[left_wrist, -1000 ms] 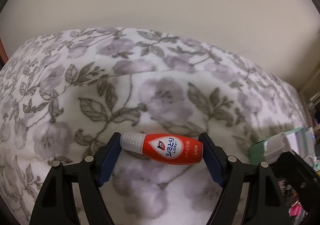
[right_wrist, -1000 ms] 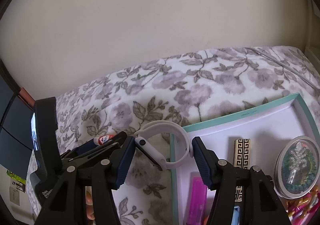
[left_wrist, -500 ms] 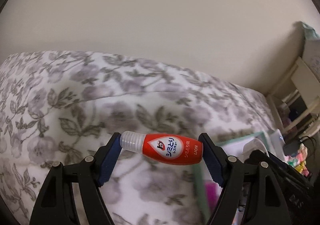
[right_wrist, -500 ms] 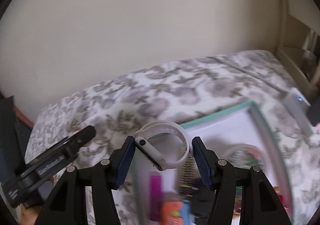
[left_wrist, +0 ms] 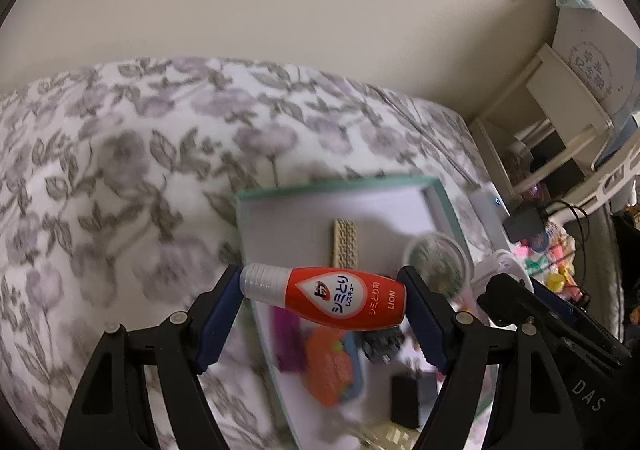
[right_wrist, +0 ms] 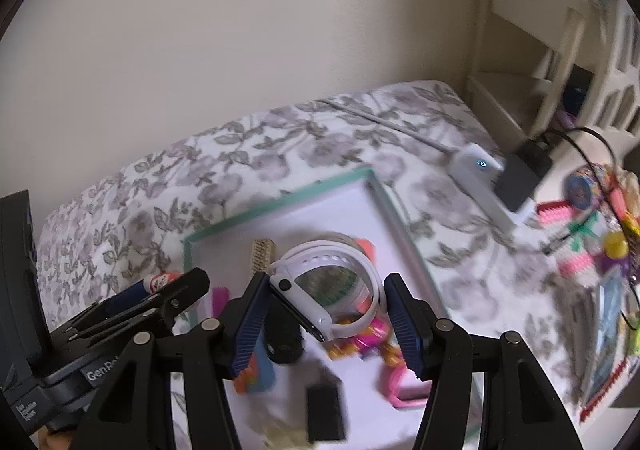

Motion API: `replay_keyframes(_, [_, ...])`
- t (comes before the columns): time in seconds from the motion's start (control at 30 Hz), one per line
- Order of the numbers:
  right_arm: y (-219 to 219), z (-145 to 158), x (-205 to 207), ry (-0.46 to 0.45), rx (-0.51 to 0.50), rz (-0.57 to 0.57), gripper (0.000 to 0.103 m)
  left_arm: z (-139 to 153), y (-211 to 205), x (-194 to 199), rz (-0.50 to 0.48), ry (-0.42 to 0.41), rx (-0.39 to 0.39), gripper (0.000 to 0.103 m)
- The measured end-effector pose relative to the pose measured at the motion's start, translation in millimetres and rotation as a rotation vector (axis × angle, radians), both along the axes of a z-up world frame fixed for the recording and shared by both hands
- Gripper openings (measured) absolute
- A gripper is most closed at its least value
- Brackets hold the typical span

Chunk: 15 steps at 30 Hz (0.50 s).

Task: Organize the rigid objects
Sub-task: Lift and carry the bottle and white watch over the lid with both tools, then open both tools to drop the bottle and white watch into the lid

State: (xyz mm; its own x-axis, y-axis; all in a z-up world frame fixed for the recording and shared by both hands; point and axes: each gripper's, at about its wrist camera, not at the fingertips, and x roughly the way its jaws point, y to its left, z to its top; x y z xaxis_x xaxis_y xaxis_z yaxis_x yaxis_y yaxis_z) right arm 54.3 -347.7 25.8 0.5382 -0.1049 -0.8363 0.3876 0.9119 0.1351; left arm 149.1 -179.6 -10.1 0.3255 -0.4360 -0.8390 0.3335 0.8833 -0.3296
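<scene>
My left gripper [left_wrist: 322, 300] is shut on a small red bottle [left_wrist: 332, 300] with a white cap, held crosswise in the air above the teal-rimmed white tray [left_wrist: 340, 188]. My right gripper [right_wrist: 324, 304] is shut on a white smartwatch [right_wrist: 320, 290] with a looped band, also held above the tray [right_wrist: 280, 206]. The left gripper shows at the left of the right wrist view [right_wrist: 160, 286]. The tray holds a patterned bar [right_wrist: 262, 254], a round glass dish, pink and orange items and a black block [right_wrist: 324, 406].
The tray lies on a floral blanket [right_wrist: 160, 218] against a cream wall. To the right are a white device with a lit dot [right_wrist: 478, 166], a black adapter [right_wrist: 524, 174], colourful toys [right_wrist: 592, 250] and cream shelving [right_wrist: 532, 50].
Both grippers have swung right and moved over the tray while keeping their grip. The tray's contents and the shelving at the right have come into view.
</scene>
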Motion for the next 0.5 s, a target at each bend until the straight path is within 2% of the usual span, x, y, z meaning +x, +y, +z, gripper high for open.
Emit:
replay_keyframes(0.2, [-7, -5, -25, 0.055, -0.008, -0.024, 0.062, -6, -10, -23, -0.027, 0.045, 0.014, 0.079])
replay_keyframes(0.37, [-12, -28, -43, 0.111, 0.031, -0.047, 0.062, -20, -12, -42, -0.043, 0.095, 0.014, 0.079])
replay_keyframes(0.5, [-15, -49, -52, 0.153, 0.052, -0.063, 0.062, -32, -17, -55, -0.05, 0.111, 0.047, 0.079])
